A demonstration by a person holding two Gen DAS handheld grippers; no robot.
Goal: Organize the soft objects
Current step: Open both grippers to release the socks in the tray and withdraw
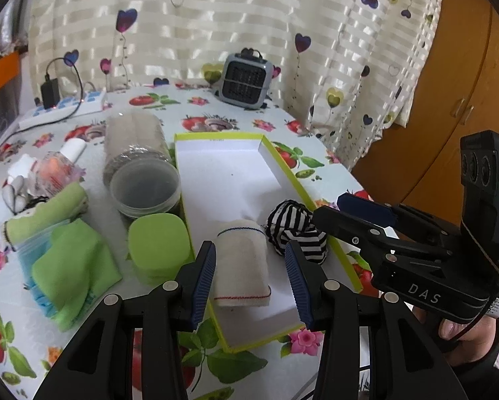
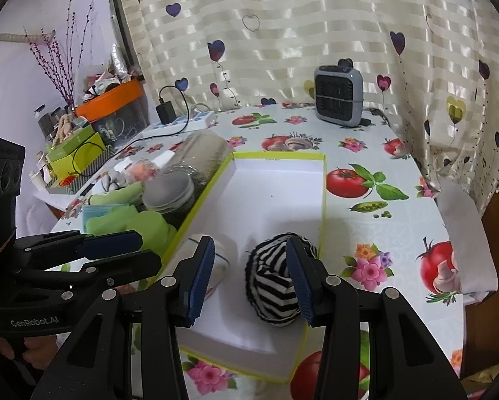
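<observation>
Left wrist view: box (image 1: 239, 173) with a white floor and lime-green rim lies open on the flowered tablecloth (image 1: 319, 140).
Left gripper (image 1: 250, 283): jaws spread wide, one blue pad on each side of the white rolled cloth (image 1: 241, 265), neither pad pressing on it.
White rolled cloth: it lies inside the box at the near end, a thin blue line at its far edge and a red one at its near edge.
Striped cloth (image 1: 294, 230): black-and-white bundle, in the box just right of the white roll and up against the right rim.
Right gripper (image 1: 326, 215): reaching in from the right, its tips near the striped bundle; from here I cannot tell how its jaws stand.
Outside the box, left: green sponge (image 1: 158, 245), clear tub (image 1: 144, 188), green cloths (image 1: 71, 260).
Far end: small grey heater (image 1: 246, 78) in front of the heart-print curtain (image 1: 249, 10).

Right wrist view: right gripper (image 2: 251, 280) has its jaws wide apart, straddling the striped cloth (image 2: 271, 286) without clamping it.
Striped cloth here: resting on the box (image 2: 276, 186) floor at the near right side.
White rolled cloth (image 2: 221, 260): partly hidden behind the left finger.
Left gripper (image 2: 149, 250): in from the left, over the box's left rim.
</observation>
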